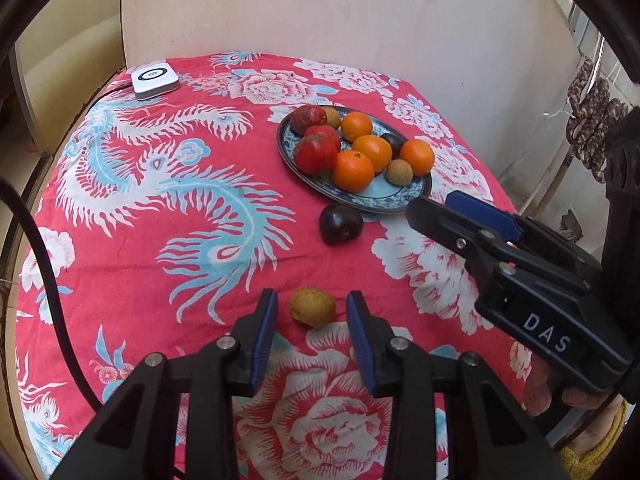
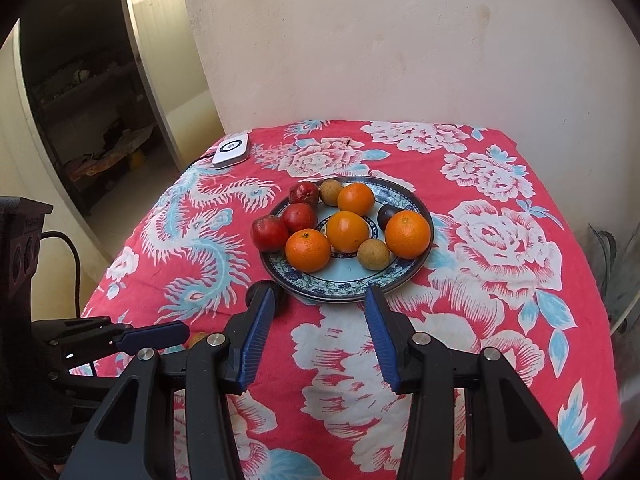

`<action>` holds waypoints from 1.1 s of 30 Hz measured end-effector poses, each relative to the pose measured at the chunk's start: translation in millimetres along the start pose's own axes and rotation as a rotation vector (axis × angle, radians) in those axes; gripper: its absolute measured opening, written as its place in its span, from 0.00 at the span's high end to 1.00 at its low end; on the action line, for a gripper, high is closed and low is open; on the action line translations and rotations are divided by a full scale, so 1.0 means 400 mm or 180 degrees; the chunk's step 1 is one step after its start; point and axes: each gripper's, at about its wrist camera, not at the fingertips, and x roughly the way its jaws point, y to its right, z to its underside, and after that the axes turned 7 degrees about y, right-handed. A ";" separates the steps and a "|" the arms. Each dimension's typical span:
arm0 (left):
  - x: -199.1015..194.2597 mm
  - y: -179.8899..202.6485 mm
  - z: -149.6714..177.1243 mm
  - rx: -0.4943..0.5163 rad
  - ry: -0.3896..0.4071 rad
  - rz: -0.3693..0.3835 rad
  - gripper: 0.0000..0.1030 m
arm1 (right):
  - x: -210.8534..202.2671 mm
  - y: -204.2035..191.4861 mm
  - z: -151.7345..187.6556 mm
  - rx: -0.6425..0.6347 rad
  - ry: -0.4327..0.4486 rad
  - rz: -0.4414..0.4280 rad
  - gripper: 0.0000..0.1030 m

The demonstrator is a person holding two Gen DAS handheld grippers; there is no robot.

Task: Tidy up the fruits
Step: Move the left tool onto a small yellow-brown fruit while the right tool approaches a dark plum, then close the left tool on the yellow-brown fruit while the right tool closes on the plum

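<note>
Left claw [image 1: 312, 312], spread wide, straddles the small tan round fruit [image 1: 312, 306] on the cloth-covered worktop [image 1: 160, 240]; closing next; right claw [image 2: 318, 308] wide, empty, facing the blue-patterned plate [image 2: 344, 284].

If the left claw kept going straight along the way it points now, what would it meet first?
Most likely the small tan fruit on the cloth: it lies just ahead of the open left claw, roughly between the fingertips. The dark plum lies farther on.

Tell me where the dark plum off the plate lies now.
In the left wrist view, the dark plum lies on the tablecloth, just before the plate, beyond the small brown fruit.
</note>
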 end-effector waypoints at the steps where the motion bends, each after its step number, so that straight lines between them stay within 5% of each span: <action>1: 0.002 0.000 0.001 0.0000 -0.0009 0.0010 0.70 | 0.001 -0.001 0.001 -0.0002 -0.0002 0.0000 0.53; 28: -0.036 -0.097 -0.030 -0.0380 0.0218 -0.0193 0.74 | 0.100 -0.086 0.035 -0.0113 -0.0335 -0.0188 0.54; 33: -0.036 -0.099 -0.030 -0.0385 0.0229 -0.0187 0.74 | 0.120 -0.089 0.032 -0.0112 -0.0362 -0.0126 0.60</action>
